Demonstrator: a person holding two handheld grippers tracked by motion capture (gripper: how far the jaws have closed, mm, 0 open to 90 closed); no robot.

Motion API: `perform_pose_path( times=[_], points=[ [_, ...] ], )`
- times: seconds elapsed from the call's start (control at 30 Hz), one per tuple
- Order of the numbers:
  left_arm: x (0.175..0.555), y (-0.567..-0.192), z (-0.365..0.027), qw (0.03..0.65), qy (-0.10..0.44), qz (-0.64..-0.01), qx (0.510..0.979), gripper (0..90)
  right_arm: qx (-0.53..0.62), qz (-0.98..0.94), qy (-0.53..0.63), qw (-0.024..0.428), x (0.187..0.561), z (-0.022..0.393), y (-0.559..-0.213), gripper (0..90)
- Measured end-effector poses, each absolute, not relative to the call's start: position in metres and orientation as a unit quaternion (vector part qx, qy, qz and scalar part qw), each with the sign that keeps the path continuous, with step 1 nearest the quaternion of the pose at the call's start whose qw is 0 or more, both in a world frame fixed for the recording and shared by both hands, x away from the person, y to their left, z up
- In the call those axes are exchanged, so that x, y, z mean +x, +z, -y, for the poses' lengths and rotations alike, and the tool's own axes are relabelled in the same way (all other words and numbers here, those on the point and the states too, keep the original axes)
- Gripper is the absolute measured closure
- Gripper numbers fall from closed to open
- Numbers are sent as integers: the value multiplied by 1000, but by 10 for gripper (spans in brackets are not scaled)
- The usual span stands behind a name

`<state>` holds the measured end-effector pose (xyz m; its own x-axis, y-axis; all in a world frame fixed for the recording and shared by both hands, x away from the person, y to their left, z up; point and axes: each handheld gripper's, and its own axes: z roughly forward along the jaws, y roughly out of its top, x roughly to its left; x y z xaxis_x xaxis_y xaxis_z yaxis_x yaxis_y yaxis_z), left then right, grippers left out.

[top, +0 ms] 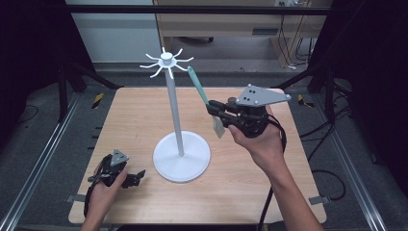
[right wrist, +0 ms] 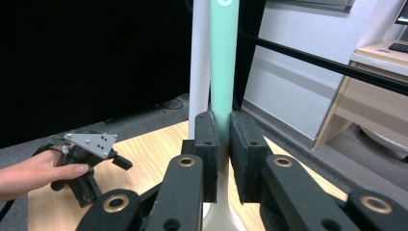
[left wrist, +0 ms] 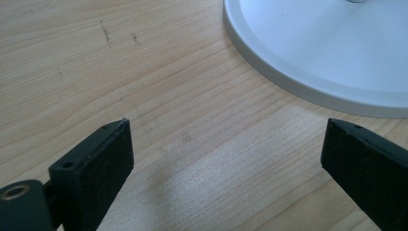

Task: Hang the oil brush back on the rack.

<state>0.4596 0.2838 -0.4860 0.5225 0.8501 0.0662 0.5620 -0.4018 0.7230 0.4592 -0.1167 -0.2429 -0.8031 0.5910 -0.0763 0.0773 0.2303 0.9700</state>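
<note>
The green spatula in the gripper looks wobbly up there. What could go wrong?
1. The right hand-held gripper pinches the green spatula only on its thin handle, tilted in the air, so it might slip or twist.
2. The white stand is a tall pole with small hooks on top. The spatula's tip is close to them, and a bump could rock the stand.
3. The left hand-held gripper rests open by the stand's base without holding it.

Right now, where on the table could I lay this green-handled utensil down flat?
The far left quarter of the table, left of the stand's pole, is bare; so is the near right corner, right of the round base. It is tightest between the base and the left gripper.
</note>
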Motion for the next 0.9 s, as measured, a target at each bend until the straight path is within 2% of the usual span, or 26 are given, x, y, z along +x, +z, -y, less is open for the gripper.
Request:
perform_pose_path(
  times=[0.9],
  points=[
    [460,-486,-283,330,218,-435,809,39,222,-759,572,219,469,102,-247,823]
  ],
)
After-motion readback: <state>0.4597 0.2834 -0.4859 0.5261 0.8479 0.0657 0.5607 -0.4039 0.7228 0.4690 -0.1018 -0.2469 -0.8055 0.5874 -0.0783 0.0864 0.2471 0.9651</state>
